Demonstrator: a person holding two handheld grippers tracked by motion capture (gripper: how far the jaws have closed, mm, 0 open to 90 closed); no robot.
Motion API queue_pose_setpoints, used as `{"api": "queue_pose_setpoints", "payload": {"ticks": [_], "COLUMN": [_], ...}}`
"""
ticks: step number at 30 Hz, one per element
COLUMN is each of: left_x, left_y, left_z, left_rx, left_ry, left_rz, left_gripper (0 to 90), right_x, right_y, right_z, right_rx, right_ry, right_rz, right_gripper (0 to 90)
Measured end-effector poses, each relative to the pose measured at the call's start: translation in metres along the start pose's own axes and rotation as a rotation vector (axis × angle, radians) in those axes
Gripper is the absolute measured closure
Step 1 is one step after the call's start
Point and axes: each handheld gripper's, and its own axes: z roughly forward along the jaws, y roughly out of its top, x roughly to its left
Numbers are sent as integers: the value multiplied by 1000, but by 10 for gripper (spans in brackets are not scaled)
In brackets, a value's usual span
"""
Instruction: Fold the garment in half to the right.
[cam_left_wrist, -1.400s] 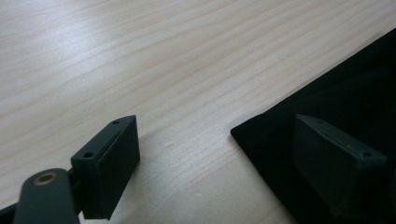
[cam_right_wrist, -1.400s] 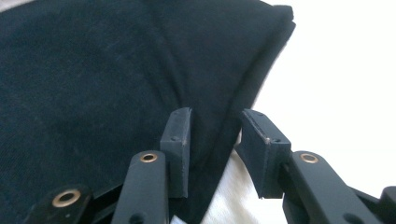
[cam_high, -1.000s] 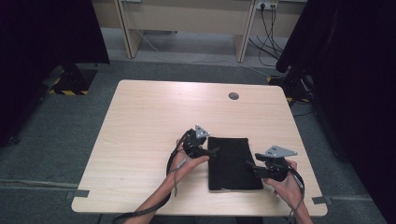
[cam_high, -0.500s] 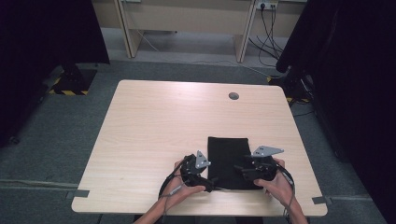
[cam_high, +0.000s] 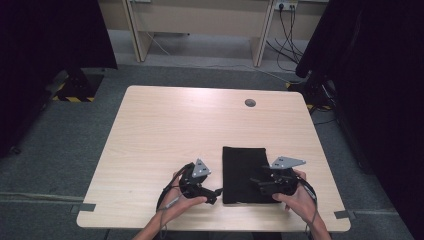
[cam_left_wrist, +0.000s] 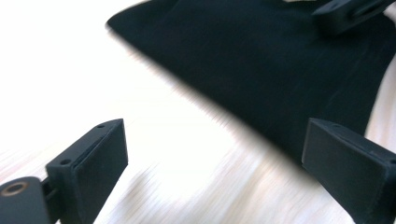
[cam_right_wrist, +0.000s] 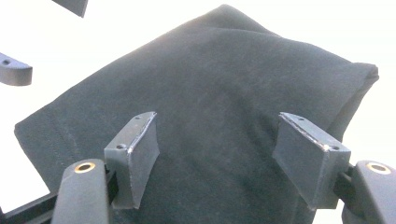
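Grey carpet surrounds a pale wooden tabletop, where a person works from the near edge. The right gripper has its jaws wide apart and holds nothing; they stand directly over the near right part of a folded black cloth, with dark fabric between and below them. The left gripper is also widely open and empty, its jaws over bare wood just beside the cloth's near left corner, so the cloth lies to its right. The cloth is a flat rectangle at the near right of the tabletop, its long axis running from near to far. The right hand seems the better placed one, being already above the fabric. A small round hole sits far away, near the far edge.
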Motion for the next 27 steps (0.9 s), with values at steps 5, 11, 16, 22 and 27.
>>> {"api": "queue_pose_setpoints", "payload": {"ticks": [5, 11, 16, 22, 27], "left_x": [10, 19, 21, 23, 25], "left_y": [-10, -24, -33, -42, -46], "left_z": [-7, -17, -22, -28, -33], "left_rx": [21, 46, 69, 74, 75], "left_ry": [14, 32, 45, 92, 97], "left_rz": [-4, -27, -15, 15, 11], "left_gripper": [39, 29, 29, 0, 0], "right_x": [0, 0, 1, 1, 2], "right_y": [-2, -3, -3, 0, 3], "right_z": [3, 5, 4, 5, -1], "right_rx": [9, 16, 12, 6, -17], "right_ry": [6, 7, 4, 0, -4], "right_rz": [12, 19, 15, 4, 4], "right_gripper": [284, 265, 248, 223, 210]}}
